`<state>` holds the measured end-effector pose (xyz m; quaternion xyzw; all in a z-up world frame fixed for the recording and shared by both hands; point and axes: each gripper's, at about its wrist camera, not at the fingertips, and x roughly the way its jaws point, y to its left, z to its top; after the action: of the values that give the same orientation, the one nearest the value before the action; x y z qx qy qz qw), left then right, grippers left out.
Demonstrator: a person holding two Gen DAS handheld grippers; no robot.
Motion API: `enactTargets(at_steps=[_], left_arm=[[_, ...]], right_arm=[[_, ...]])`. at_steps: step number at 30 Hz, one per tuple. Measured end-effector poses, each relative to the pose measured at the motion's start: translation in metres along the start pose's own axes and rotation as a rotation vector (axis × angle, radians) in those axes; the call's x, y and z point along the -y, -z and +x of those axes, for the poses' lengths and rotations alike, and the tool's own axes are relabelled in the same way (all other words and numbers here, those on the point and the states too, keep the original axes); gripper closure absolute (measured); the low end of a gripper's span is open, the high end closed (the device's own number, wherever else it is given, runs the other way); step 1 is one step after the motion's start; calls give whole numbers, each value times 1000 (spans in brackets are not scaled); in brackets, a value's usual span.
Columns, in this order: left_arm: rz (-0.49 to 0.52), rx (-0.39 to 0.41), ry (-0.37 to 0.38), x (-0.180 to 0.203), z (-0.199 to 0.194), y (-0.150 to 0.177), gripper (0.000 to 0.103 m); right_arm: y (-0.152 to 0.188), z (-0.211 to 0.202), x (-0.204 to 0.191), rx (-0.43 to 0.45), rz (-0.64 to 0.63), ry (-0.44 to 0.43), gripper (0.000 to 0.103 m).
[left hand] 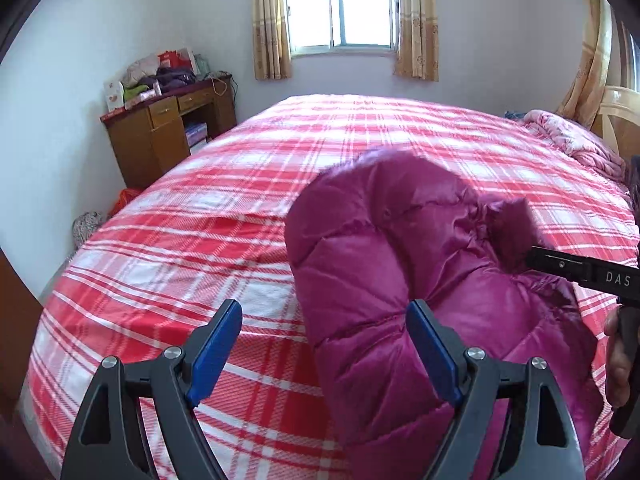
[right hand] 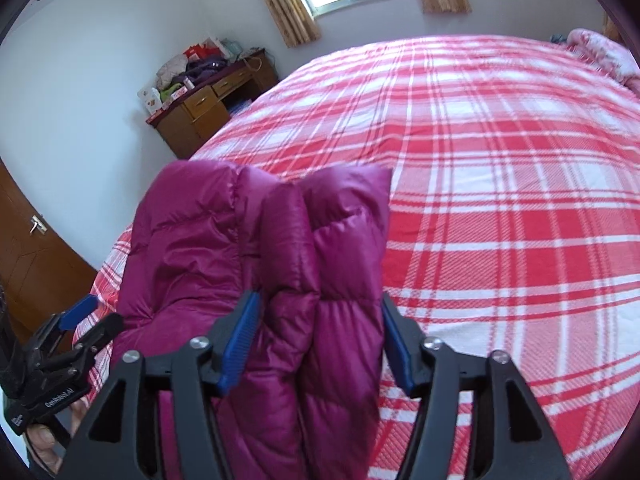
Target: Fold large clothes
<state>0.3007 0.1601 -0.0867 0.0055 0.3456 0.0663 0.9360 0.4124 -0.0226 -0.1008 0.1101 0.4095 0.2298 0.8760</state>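
The magenta quilted down jacket (left hand: 400,280) lies bunched on the bed (left hand: 200,240), whose red-and-white plaid cover fills most of both views. From my left wrist the jacket sits from centre toward 4 o'clock; from my right wrist (right hand: 248,264) it stands up from centre toward 7 o'clock, folded into thick padded rolls.

My right claw (right hand: 316,340) is set at a middling width around a doubled roll of the jacket: the blue pad at 8 o'clock (right hand: 240,344) presses the fabric, and the pad at 4 o'clock touches its other side, so I hold the jacket there. My left claw (left hand: 324,352) is spread wide; its right pad (left hand: 434,354) lies against the jacket's near fold, its left pad hangs over bare plaid cover, and nothing is pinched between them. In the left view my right claw's black finger comes in at 3 o'clock, its tip buried in a dark fuzzy tuft of the jacket.

Outward, the bed has open plaid cover from 9 to 1 o'clock of the jacket. A pink crumpled quilt (left hand: 576,140) lies at the far right corner, by a pale headboard. Against the white wall at 10 o'clock stands a wooden tabletop (left hand: 168,136) piled with clothes and boxes. A curtained window (left hand: 342,8) is at 12 o'clock, and a brown door (right hand: 36,256) at 9 o'clock in the right view.
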Motion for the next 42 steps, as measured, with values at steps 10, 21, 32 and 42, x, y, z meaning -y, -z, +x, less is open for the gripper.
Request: enactTargets(at_steps=[10, 21, 32, 42], left_arm=[[-19, 167, 9, -14, -70, -20, 18], [-26, 249, 29, -13, -107, -33, 18], [-16, 266, 34, -11, -115, -32, 18], [-17, 258, 33, -11, -112, -31, 18]], right_arm=[[17, -80, -44, 143, -77, 64, 28], [22, -119, -75, 226, -126, 70, 24], [26, -128, -82, 252, -143, 69, 21], [28, -129, -79, 256, -135, 65, 21]])
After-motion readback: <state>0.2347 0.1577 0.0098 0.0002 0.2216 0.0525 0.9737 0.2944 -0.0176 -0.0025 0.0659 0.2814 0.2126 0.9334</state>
